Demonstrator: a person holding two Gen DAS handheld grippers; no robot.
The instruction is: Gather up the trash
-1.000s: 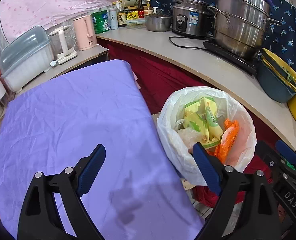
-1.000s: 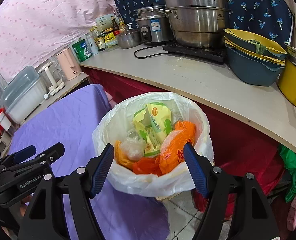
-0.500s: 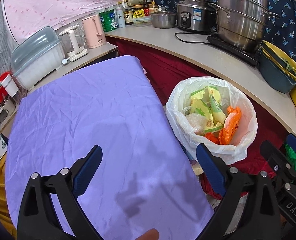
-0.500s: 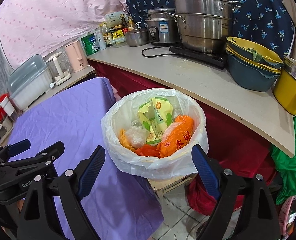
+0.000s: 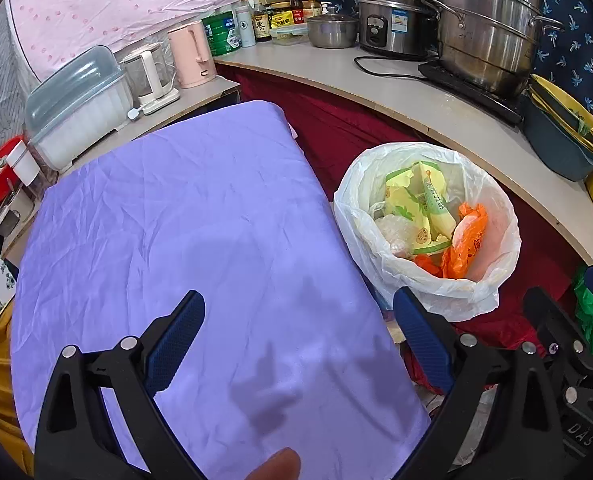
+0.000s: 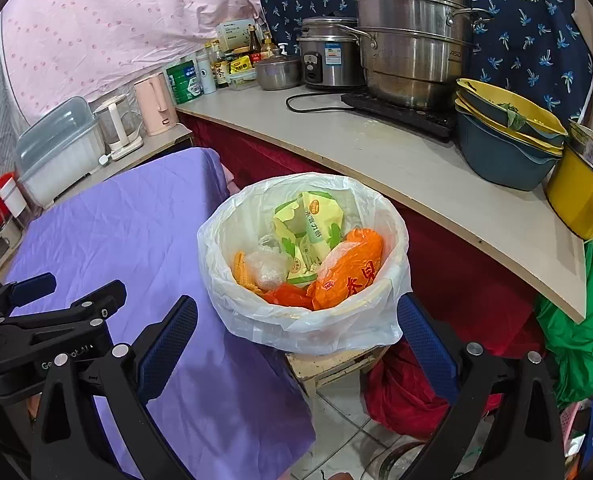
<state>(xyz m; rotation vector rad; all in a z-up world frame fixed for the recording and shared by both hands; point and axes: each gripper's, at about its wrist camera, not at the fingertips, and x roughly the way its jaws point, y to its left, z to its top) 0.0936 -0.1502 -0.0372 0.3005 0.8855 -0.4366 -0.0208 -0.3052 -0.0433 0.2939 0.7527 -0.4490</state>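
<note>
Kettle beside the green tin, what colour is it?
The kettle is pale pink, clearest in the left wrist view.

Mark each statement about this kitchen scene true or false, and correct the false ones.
1. The trash bin is lined with a white plastic bag. True.
2. The bin is empty. False: wrappers lie in it, among them an orange bag and a yellow-green packet.
3. The right gripper is shut on a wrapper. False: its jaws have just been opening and stand wide, with nothing between them.
4. The purple cloth has trash lying on it. False: no trash shows on it.
5. The left gripper is open and holds nothing. True.
</note>
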